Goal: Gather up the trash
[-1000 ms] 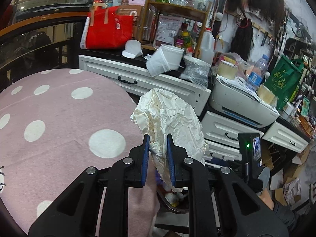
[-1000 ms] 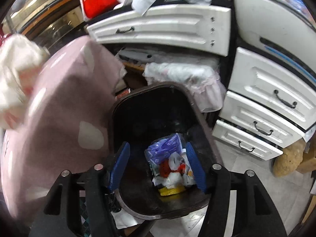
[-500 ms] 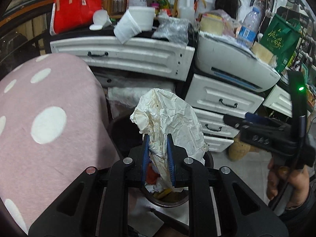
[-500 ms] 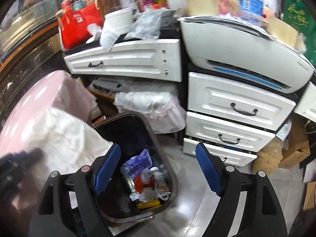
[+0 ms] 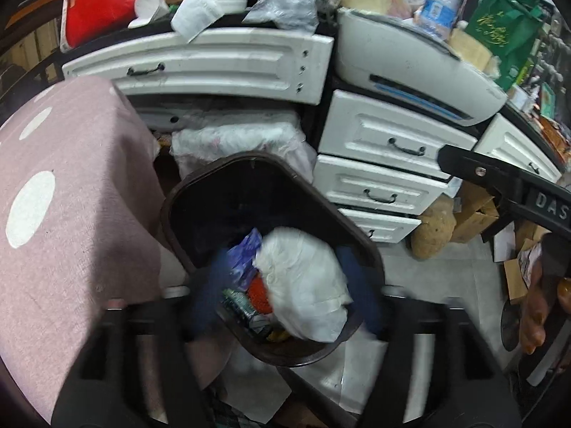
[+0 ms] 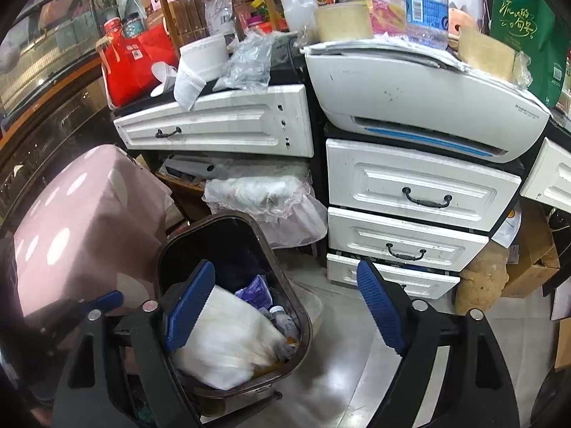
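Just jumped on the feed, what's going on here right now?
Trash collection is under way. The crumpled white paper now lies inside the dark brown bin, on top of the wrappers already there. The left gripper hangs open over the bin, blurred and holding nothing. The right gripper is also open and empty above the bin, beside the white drawers.

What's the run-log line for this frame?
phase: drop done | left hand-held gripper: open, blurred, over bin | crumpled white paper: in bin on trash | right hand-held gripper: open, empty
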{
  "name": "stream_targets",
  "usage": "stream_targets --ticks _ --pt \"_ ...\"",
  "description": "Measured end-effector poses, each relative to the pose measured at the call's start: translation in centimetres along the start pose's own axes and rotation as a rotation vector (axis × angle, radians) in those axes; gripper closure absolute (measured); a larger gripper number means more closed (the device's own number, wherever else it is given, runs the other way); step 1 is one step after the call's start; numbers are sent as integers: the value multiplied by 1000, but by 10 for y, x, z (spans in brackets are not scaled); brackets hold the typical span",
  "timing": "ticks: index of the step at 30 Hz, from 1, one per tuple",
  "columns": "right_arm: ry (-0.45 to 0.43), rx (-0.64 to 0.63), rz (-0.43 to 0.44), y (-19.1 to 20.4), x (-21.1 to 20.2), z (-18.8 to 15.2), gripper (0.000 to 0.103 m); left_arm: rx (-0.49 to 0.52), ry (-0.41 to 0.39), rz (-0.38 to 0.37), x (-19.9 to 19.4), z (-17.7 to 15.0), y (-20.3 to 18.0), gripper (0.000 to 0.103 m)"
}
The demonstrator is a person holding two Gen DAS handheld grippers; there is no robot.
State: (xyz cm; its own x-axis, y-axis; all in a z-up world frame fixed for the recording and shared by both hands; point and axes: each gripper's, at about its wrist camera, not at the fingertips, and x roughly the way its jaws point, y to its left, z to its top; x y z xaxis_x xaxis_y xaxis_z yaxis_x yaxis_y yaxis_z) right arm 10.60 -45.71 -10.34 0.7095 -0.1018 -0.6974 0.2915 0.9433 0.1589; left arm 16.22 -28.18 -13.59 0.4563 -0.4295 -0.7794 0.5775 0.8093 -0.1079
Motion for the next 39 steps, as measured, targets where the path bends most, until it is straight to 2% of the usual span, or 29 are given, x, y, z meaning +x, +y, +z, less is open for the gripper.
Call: stream_targets --ticks 4,9,13,19,24,29,34,39 --pt "-41 20 -7 0 -16 1 14 37 -38 0 -17 -3 -10 20" --pt "-118 55 7 6 -43 1 6 47 -120 14 -61 -13 -13 13" --pt "-236 71 55 21 -78 -3 6 34 -222 78 -106 -26 -8 7" --pt "-380 -12 127 63 -119 -21 6 -57 -367 210 -178 -56 15 6" --pt "-412 -123 200 98 -141 -41 6 -105 -480 340 -233 -80 27 6" --pt "-462 -185 273 120 -168 -58 6 -150 -537 422 -266 -101 33 6" --pt "-458 -250 327 137 -190 -70 6 -218 -613 427 -295 -122 40 6" --pt "-455 -272 353 144 -199 -79 6 -250 -647 449 -312 -130 41 6"
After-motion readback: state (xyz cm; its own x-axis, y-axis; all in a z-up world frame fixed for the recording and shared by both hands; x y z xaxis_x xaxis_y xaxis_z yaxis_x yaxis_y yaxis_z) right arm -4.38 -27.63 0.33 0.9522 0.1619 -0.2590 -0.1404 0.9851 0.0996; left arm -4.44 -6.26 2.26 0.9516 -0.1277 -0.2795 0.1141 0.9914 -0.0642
